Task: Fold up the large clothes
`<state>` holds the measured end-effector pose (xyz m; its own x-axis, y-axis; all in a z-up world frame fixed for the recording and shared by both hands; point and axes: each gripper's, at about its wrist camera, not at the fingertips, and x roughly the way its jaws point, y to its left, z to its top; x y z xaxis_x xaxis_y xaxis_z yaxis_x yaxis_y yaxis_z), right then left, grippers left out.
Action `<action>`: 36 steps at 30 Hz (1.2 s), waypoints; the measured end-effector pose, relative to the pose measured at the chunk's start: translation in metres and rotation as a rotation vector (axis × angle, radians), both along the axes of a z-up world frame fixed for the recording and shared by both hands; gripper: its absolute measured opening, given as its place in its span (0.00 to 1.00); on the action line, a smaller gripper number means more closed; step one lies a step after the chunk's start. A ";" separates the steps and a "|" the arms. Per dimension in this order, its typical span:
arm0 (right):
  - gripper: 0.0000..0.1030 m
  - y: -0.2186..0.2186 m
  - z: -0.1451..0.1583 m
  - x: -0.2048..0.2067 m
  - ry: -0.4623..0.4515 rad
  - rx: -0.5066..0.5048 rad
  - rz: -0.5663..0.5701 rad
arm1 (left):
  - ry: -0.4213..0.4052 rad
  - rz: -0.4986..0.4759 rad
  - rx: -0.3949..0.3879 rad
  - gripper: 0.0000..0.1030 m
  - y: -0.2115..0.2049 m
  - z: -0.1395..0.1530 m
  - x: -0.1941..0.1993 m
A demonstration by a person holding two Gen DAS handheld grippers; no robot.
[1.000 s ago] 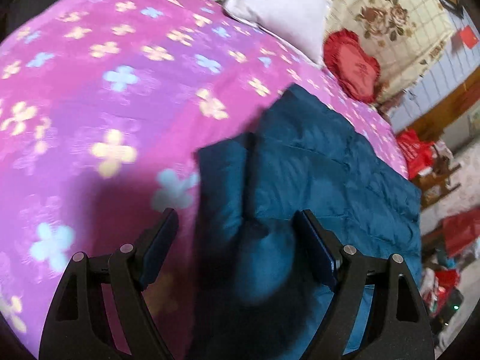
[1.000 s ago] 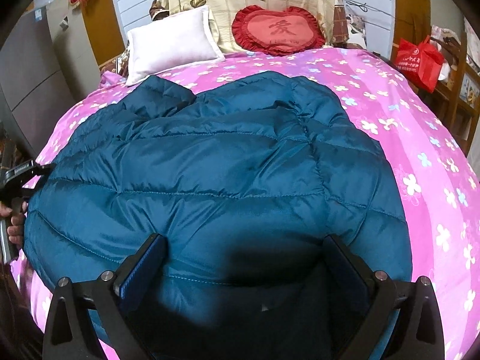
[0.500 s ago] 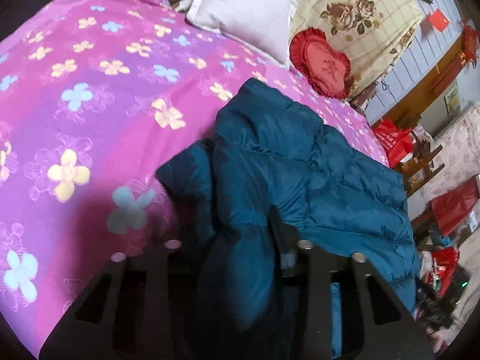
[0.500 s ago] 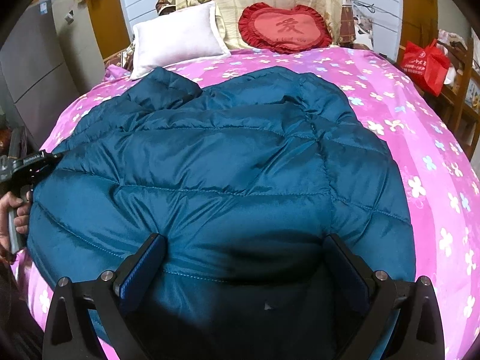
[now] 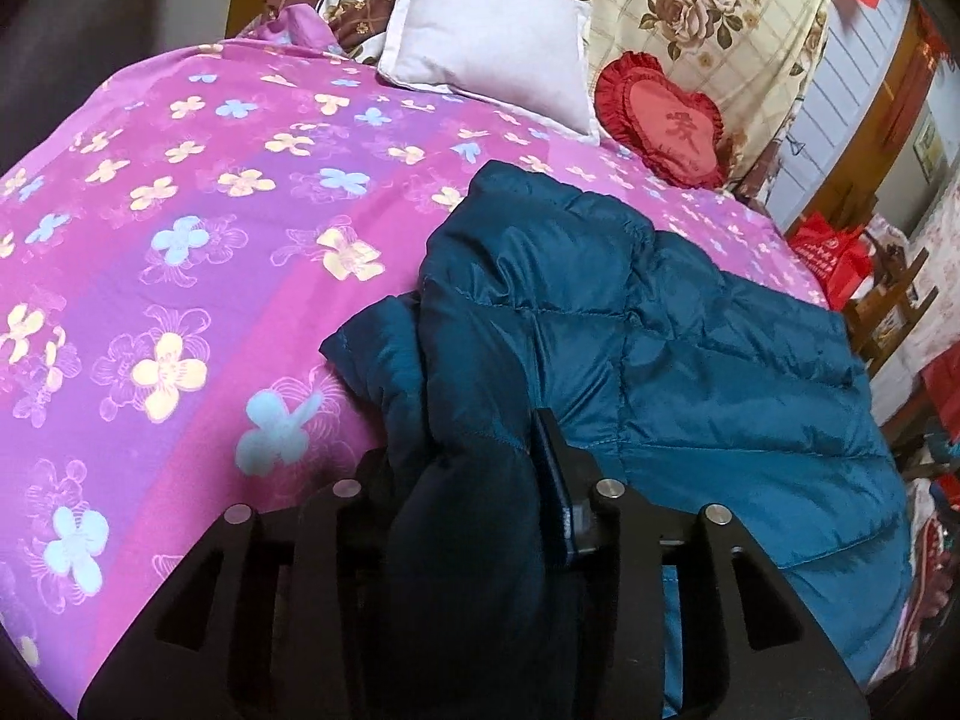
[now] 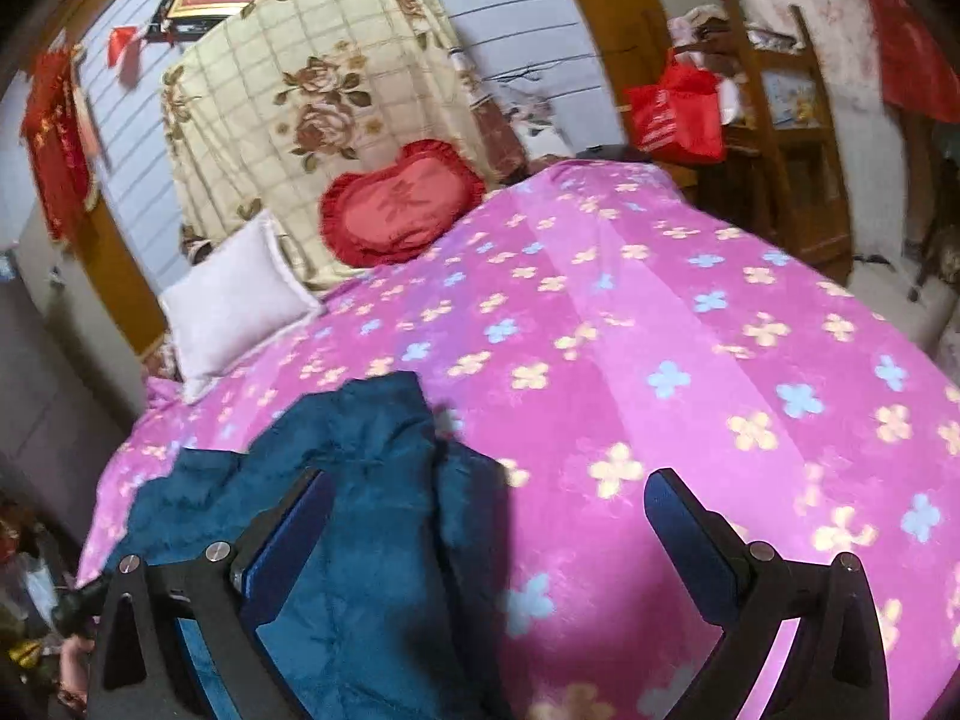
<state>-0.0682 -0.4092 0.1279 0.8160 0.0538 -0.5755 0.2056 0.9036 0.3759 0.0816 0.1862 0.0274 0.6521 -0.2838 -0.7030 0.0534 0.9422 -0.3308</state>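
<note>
A dark teal quilted down jacket (image 5: 690, 348) lies on the pink flowered bedspread (image 5: 180, 252). My left gripper (image 5: 462, 480) is shut on a bunched edge of the jacket at its left side; the fabric fills the gap between the fingers. In the right wrist view the jacket (image 6: 360, 480) lies at lower left. My right gripper (image 6: 489, 516) is open and empty above the jacket's right edge and the bedspread (image 6: 690, 330).
A white pillow (image 5: 492, 30) and a red heart cushion (image 5: 666, 120) lie at the head of the bed, against a floral cover. A red bag (image 6: 672, 108) and wooden shelves stand beside the bed on the right.
My left gripper has closed on the jacket's left edge and lifted it. My right gripper has swung right, from over the jacket's middle to its right edge, staying open.
</note>
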 end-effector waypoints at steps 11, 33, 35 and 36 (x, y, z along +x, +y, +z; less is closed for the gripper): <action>1.00 0.054 -0.053 0.064 0.271 -0.330 0.120 | -0.002 0.004 0.044 0.43 -0.007 -0.001 0.002; 0.36 0.026 -0.077 0.052 0.134 0.076 0.391 | -0.047 0.022 0.107 0.19 -0.018 0.015 -0.011; 0.28 0.034 -0.063 0.045 0.110 0.023 0.377 | -0.063 0.024 0.098 0.16 -0.015 0.022 -0.015; 0.25 0.035 -0.057 0.042 0.097 0.008 0.370 | -0.071 0.029 0.074 0.15 -0.011 0.028 -0.020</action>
